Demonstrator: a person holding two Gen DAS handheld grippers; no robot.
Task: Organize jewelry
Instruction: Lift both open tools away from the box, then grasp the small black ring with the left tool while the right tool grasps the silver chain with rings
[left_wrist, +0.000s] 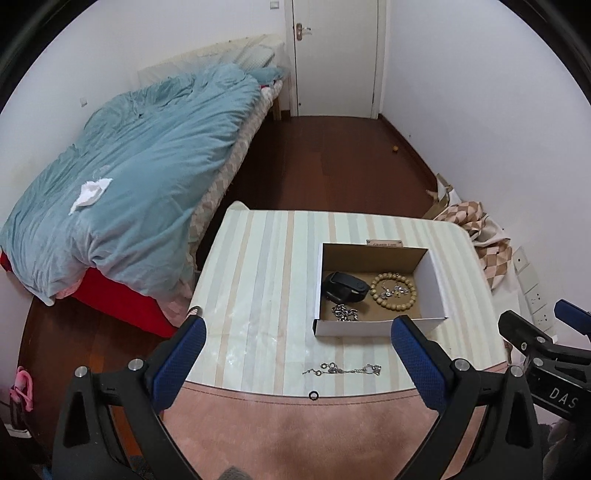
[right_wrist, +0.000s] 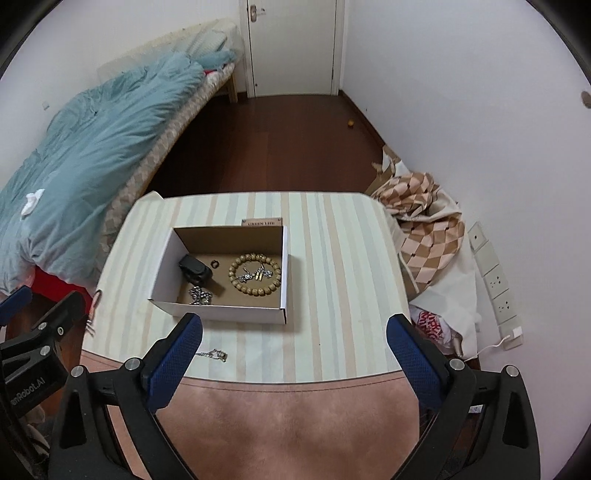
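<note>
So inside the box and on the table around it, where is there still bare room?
Table is bare right of the box and on its left strip; the silver chain lies in front. Inside, the far strip is free; wooden bead bracelet, black case and chain pile crowd the rest.

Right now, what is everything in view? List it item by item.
box: one, white cardboard, on the table
bead bracelet: one, tan, in the box, right side
black case: one, in the box, left side
black ring: one, small, in the box
silver chain: one, in the box, front
silver necklace: one, on the table, in front of the box
table: one, striped cloth
bed: one, blue quilt, left
left gripper: jaws open, empty
right gripper: jaws open, empty
</note>
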